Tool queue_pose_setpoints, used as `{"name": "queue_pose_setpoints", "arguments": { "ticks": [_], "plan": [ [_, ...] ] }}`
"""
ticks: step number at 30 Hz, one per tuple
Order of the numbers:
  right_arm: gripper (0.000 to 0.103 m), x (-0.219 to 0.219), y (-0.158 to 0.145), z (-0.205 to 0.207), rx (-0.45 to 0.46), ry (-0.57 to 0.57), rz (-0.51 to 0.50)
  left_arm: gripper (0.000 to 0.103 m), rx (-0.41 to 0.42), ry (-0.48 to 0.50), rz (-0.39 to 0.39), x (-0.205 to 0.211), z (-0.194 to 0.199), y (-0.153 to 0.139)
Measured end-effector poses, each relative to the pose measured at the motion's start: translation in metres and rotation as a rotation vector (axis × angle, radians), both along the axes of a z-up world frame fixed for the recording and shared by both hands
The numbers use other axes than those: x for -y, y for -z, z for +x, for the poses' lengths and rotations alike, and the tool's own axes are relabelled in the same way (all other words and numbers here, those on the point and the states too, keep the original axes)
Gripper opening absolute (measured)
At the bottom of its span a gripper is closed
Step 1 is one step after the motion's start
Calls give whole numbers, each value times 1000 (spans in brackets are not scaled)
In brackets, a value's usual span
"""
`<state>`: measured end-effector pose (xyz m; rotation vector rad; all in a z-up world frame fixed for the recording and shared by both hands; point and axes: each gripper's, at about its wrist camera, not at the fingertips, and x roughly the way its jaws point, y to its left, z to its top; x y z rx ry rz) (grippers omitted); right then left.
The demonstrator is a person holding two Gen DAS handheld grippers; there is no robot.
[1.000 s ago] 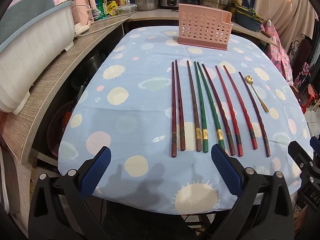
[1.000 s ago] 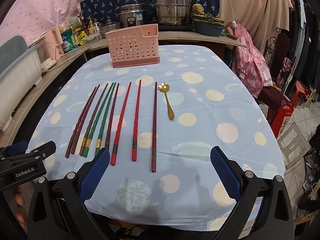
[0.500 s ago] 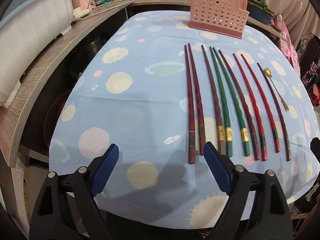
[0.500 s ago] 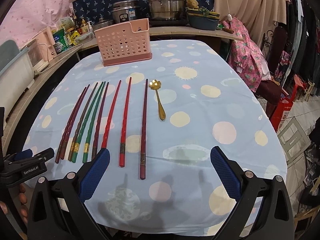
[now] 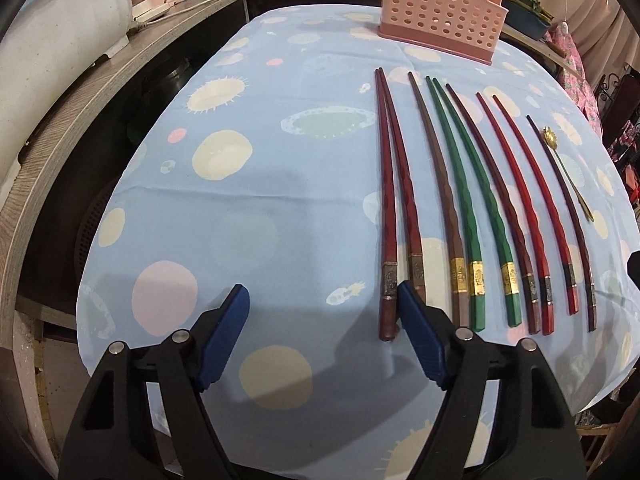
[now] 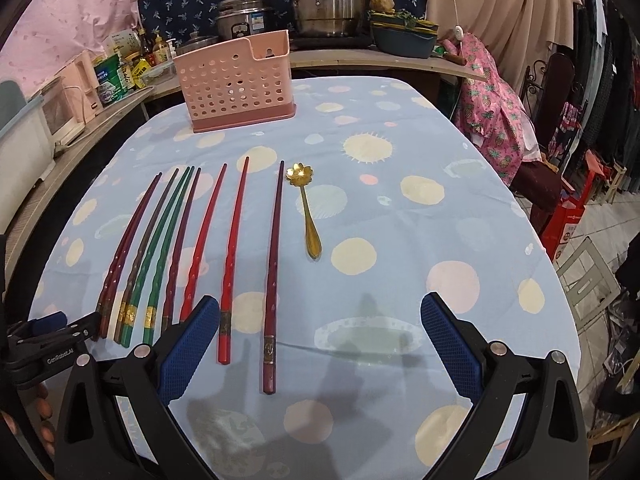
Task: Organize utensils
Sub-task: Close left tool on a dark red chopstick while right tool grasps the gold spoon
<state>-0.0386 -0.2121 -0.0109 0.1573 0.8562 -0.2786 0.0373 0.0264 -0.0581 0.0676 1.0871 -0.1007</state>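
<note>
Right now I have my left gripper (image 5: 322,322) low over the near end of the row of chopsticks (image 5: 460,208), its jaws closing but still apart, pinching nothing. The thick end of the leftmost dark red chopstick (image 5: 387,240) lies just inside its right-hand blue pad (image 5: 420,340); whether that pad touches the stick I cannot tell. The left-hand pad hangs over bare tablecloth (image 5: 240,200).

Taking the pink perforated utensil holder (image 6: 236,84) as my mark: it stands upright at the far end of the table, and the chopsticks lie flat on the cloth in front of it, tips toward it, thick banded ends toward me. In the row are dark red, brown, green, maroon and bright red sticks (some pairs touching, others a little apart). The gold spoon (image 6: 306,210) lies just beside the last chopstick, its flower-shaped bowl nearer the holder.

My right gripper (image 6: 320,332) is spread wide and empty above the cloth, with the near ends of a bright red chopstick (image 6: 232,264) and the outermost dark one (image 6: 273,280) between its pads, untouched. The holder is well apart from both grippers.
</note>
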Motion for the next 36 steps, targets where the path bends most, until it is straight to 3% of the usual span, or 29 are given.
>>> {"name": "queue_pose_setpoints", "arguments": {
  "ticks": [7,14,20,33,36],
  "plan": [
    [86,13,9,21,1,10,1,48,-1,-4,-23,-1,8,-3],
    [62,27,19,46,0,0,50,16,-10,20,-46,3,16,-6],
    [41,31,29,60,-18,-10,105,10,-20,29,-59,5,22,-6],
    [13,35,42,67,-25,-15,151,10,-14,27,-65,7,26,-5],
    [11,35,42,65,-24,-19,158,10,-14,26,-70,6,26,-5]
  ]
}}
